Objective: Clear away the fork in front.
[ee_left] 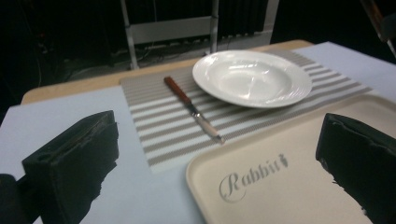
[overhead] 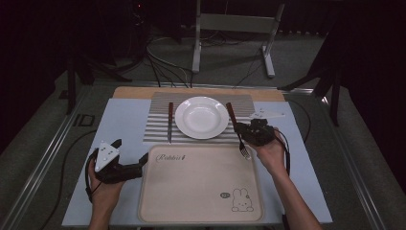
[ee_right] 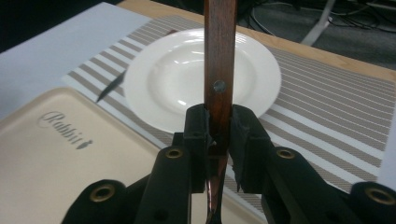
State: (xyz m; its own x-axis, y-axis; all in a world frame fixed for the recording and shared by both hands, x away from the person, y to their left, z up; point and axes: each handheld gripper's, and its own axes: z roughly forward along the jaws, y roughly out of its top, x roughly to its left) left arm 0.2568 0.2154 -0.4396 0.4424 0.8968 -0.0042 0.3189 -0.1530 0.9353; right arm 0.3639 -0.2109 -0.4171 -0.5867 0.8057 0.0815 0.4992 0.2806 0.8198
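On the surface (overhead: 119, 124), the striped placemat (overhead: 158, 129) carries the white plate (overhead: 201, 117) with a knife (overhead: 170, 122) at its nine o'clock. The right claw (overhead: 241, 132), clamped on the fork (overhead: 238, 132) by its wooden handle, holds it at the plate's four o'clock, over the tray (overhead: 201, 191) corner. I judge the fork should be lowered flat onto the mat at three o'clock, parallel to the knife, before release; the left claw (overhead: 129, 158) stands apart and idle.
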